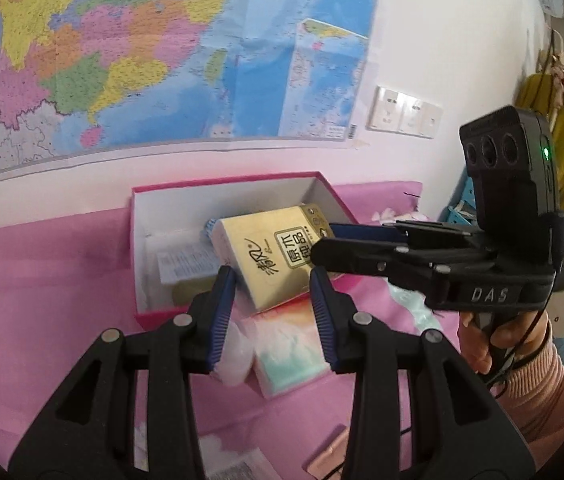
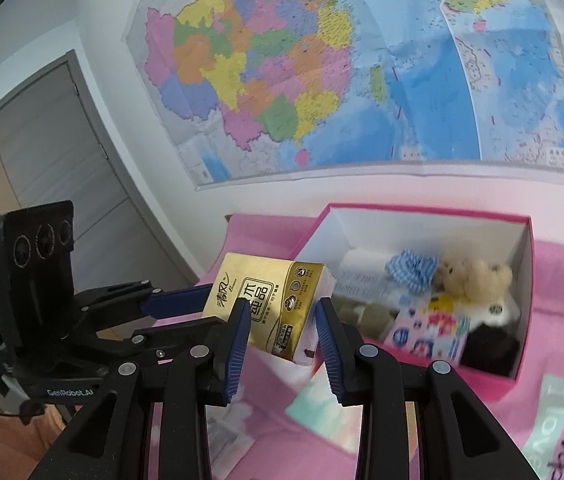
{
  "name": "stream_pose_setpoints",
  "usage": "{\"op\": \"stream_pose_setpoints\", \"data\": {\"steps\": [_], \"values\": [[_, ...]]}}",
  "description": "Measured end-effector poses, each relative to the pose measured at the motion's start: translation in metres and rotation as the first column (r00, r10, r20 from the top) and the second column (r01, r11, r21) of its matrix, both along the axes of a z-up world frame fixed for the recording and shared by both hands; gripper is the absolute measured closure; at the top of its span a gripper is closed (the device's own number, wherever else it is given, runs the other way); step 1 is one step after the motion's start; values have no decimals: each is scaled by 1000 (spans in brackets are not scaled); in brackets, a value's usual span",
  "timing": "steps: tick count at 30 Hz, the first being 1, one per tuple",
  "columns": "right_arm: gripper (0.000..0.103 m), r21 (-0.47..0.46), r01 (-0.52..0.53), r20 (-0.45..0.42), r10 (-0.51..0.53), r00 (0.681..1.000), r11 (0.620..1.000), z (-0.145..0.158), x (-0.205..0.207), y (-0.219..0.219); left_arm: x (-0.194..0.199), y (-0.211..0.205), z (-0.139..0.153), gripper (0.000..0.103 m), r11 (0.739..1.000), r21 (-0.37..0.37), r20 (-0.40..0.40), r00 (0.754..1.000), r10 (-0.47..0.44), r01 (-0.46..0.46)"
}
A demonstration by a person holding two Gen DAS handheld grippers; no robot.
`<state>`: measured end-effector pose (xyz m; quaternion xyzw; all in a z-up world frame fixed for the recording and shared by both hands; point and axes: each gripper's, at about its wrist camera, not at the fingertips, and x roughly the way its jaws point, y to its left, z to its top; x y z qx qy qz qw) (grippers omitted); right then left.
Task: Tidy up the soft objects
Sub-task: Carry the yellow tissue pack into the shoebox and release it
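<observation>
Pink cloth covers the work surface, and a large coloured wall map fills the upper part of both views above it. A pink-walled box with a white interior is set at the centre right of the right wrist view; inside it a blue checked cloth, a beige teddy bear and a patterned tissue pack can be made out. A gold tissue pack is held in the air at the box's near left corner, tilted, at mid-frame in both views. It is pinched from both ends: the left gripper presses on one end and the right gripper on the other, each with its jaws closed on the pack. Below it, a pastel tissue pack lies on the cloth. A hand in a pink sleeve is seen at the lower right of the left wrist view.
</observation>
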<state>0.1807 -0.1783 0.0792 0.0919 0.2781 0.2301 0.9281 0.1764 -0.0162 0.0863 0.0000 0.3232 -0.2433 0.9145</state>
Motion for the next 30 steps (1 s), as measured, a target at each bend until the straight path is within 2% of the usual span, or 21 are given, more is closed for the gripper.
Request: {"op": "stream_pose_setpoints", "data": {"steps": [6,10,19,25,30], "values": [[68,5,26,-31,-26,999,1000,-5,39,-3,43,6,-13,63,1000,-14,-77,997,26,-27],[68,13,52,-60,-51,997,999,-15,63,-6,65,3,-25,63,998,24,-104,993,60,-57],[67,20,97,-159,-93,983,995,-44,113,-10,105,9,-54,63,993,37,-200,973,115,-110],[64,9,139,-184,-135,974,990,-55,128,-11,113,24,-62,63,984,25,-227,957,178,-177],[64,-4,132,-166,-131,977,991,-59,113,-13,97,30,-60,63,982,29,-201,962,186,-184]]}}
